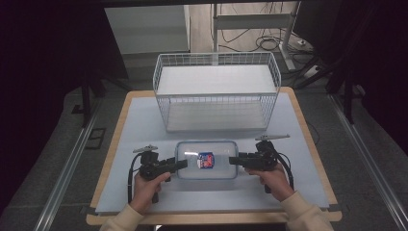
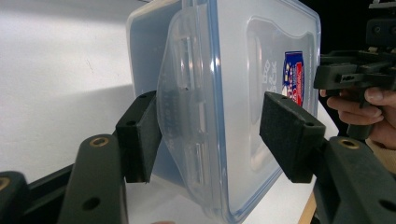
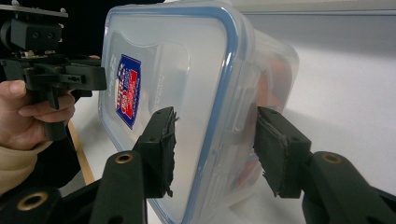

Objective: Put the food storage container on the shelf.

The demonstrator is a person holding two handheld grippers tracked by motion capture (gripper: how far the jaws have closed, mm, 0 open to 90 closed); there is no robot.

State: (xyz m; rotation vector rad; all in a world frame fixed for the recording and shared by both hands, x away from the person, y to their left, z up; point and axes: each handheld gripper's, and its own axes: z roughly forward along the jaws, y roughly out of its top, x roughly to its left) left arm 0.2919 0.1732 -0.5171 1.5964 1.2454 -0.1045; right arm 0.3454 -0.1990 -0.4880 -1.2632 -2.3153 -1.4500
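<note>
Clear lidded container (image 1: 207, 160) near the table's (image 1: 308, 192) front edge, between both grippers. Left gripper (image 2: 215, 135) jaws apart astride its end latch; right gripper (image 3: 215, 149) jaws clamped on the opposite end. Wire basket (image 1: 216, 91) behind, toward the far edge.

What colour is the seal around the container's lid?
Blue, on the clear lid; it shows best in the right gripper view.
</note>
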